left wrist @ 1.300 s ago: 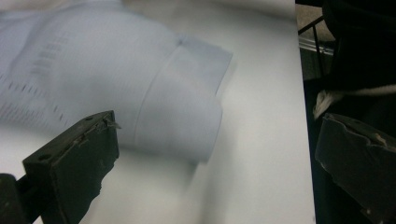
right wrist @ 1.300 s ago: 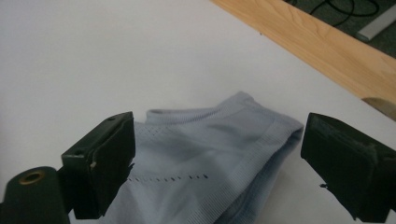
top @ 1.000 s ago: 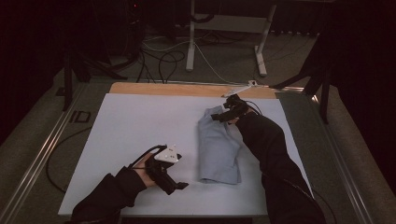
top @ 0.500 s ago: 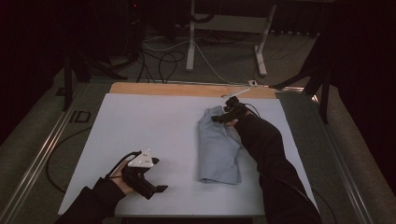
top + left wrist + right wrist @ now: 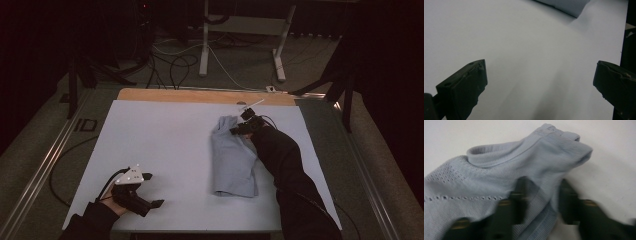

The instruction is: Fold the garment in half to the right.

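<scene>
Right claw (image 5: 541, 202) has just been closing and now pinches the blue garment's (image 5: 235, 160) ribbed edge, centre-right of frame. Left claw (image 5: 540, 85) hangs open over bare surface (image 5: 165, 145), lower left. Best to lift slowly, keeping that hem caught.

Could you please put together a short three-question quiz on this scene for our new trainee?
1. True or false: the left gripper has its jaws closed on the garment.
2. Which part of the light blue garment sits between the right gripper's jaws? A: the near hem; B: the far end, at a ribbed band; C: nothing.
3. What does the garment lie on?

Key
1. False: its jaws stand wide apart over bare sheet, clear of the garment.
2. B: the jaws have just been closing, and a fold of ribbed fabric is pinched between them.
3. A white sheet covering the table.
</scene>
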Motion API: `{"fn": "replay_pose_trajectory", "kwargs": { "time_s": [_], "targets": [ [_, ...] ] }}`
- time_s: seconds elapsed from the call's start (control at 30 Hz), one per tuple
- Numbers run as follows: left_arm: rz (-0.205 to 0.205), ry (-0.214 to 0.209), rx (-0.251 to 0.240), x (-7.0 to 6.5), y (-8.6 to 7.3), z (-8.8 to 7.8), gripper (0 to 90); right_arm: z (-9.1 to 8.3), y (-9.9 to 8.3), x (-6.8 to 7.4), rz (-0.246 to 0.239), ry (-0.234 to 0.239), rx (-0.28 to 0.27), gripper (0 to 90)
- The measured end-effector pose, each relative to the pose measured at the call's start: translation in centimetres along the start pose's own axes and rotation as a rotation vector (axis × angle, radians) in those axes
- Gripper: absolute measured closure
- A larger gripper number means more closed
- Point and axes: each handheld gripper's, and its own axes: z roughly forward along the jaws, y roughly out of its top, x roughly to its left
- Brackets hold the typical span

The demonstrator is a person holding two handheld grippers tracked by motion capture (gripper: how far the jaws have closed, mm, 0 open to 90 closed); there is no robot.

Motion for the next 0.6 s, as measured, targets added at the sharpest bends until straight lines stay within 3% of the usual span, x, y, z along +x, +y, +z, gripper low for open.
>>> {"fn": "replay_pose_trajectory", "kwargs": {
  "time_s": [0.07, 0.17, 0.23, 0.33, 0.37, 0.6],
  "targets": [
    [-0.01, 0.009, -0.011, 0.1, -0.1, 0.0, 0.5, -0.1, 0.3, 0.2, -0.022, -0.022, 0.005, 84.4],
    [-0.011, 0.016, -0.015, 0.2, -0.2, 0.0, 0.5, -0.3, 0.8, 0.7, -0.051, -0.031, -0.025, 85.6],
    [-0.019, 0.018, -0.018, 0.4, -0.3, 0.0, 0.5, -0.7, 1.3, 0.9, -0.066, -0.016, -0.084, 85.7],
    [-0.019, 0.018, -0.02, 0.4, -0.3, 0.0, 0.5, -0.9, 1.6, 0.9, -0.046, -0.002, -0.127, 85.7],
    [-0.017, 0.018, -0.019, 0.5, -0.3, 0.0, 0.5, -0.7, 1.9, 0.6, -0.033, -0.027, -0.117, 85.7],
    [-0.025, 0.017, -0.025, 0.6, -0.4, 0.0, 0.5, 0.7, 1.8, 0.2, -0.01, -0.043, -0.043, 85.4]
  ]
}}
